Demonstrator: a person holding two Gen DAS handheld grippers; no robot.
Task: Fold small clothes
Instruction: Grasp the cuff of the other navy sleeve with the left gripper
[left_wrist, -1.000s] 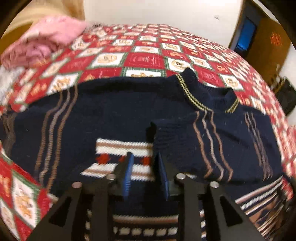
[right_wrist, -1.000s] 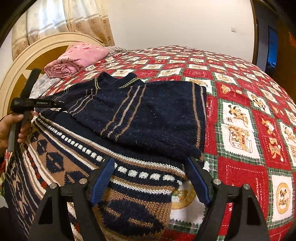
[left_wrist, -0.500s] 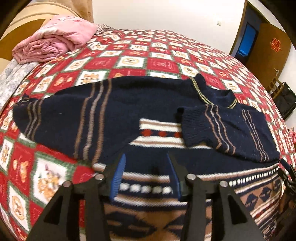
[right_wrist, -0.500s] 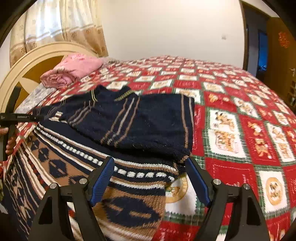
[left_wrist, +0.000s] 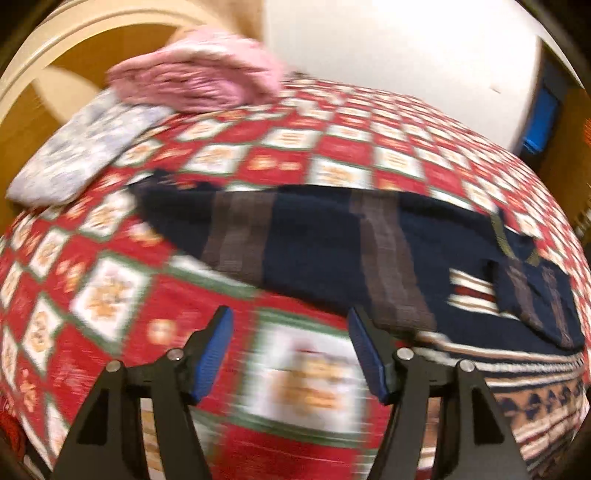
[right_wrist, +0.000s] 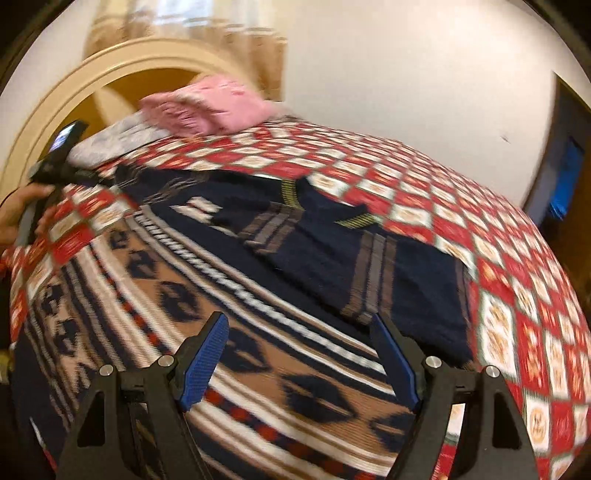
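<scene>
My left gripper (left_wrist: 290, 350), fingers spread and just opened wider, hangs empty over the red checked quilt (left_wrist: 110, 295). Right gripper (right_wrist: 299, 354): spread, empty. The navy patterned knit sweater (left_wrist: 317, 240) lies mid-bed; I should pinch its outstretched sleeve near the headboard edge.

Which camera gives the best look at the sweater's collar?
The right wrist view: the sweater's collar sits mid-frame, its yellow-striped rim showing on both sides. In the left wrist view the collar is small, blurred and near the right edge.
</scene>
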